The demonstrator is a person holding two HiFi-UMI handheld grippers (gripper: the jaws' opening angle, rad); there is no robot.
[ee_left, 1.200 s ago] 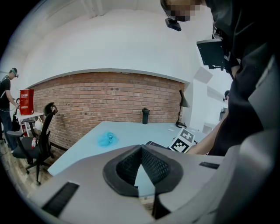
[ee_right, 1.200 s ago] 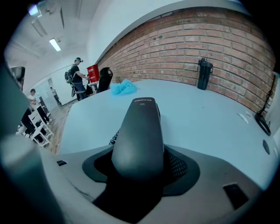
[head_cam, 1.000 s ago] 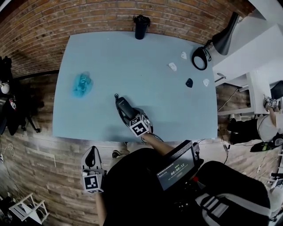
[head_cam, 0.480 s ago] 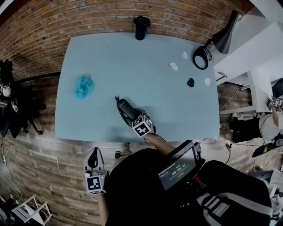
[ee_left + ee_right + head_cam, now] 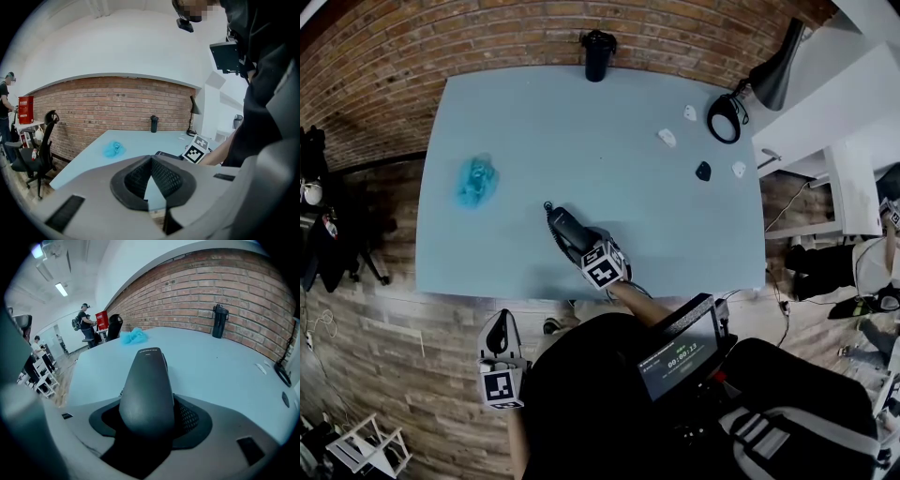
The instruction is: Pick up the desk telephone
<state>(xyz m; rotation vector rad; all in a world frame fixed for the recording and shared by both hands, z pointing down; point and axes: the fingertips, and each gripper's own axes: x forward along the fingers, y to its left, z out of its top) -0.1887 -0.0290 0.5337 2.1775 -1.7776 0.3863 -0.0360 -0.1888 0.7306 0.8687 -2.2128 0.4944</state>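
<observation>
The desk telephone shows as a black handset (image 5: pixel 563 227) near the front edge of the pale blue table (image 5: pixel 628 122), with a bit of cord at its far end. My right gripper (image 5: pixel 581 247) is shut on the handset's near end. In the right gripper view the handset (image 5: pixel 147 380) fills the space between the pads and points away over the table. Whether it rests on the table or hangs just above it I cannot tell. My left gripper (image 5: pixel 498 330) hangs off the table's front edge, over the wood floor. Its pads (image 5: pixel 164 176) meet at the tips, holding nothing.
A crumpled blue thing (image 5: pixel 474 180) lies at the table's left. A black bottle (image 5: pixel 598 56) stands at the far edge by the brick wall. At the right are a black desk lamp (image 5: pixel 773 80), small white pieces (image 5: pixel 666 139) and a small black piece (image 5: pixel 702 172).
</observation>
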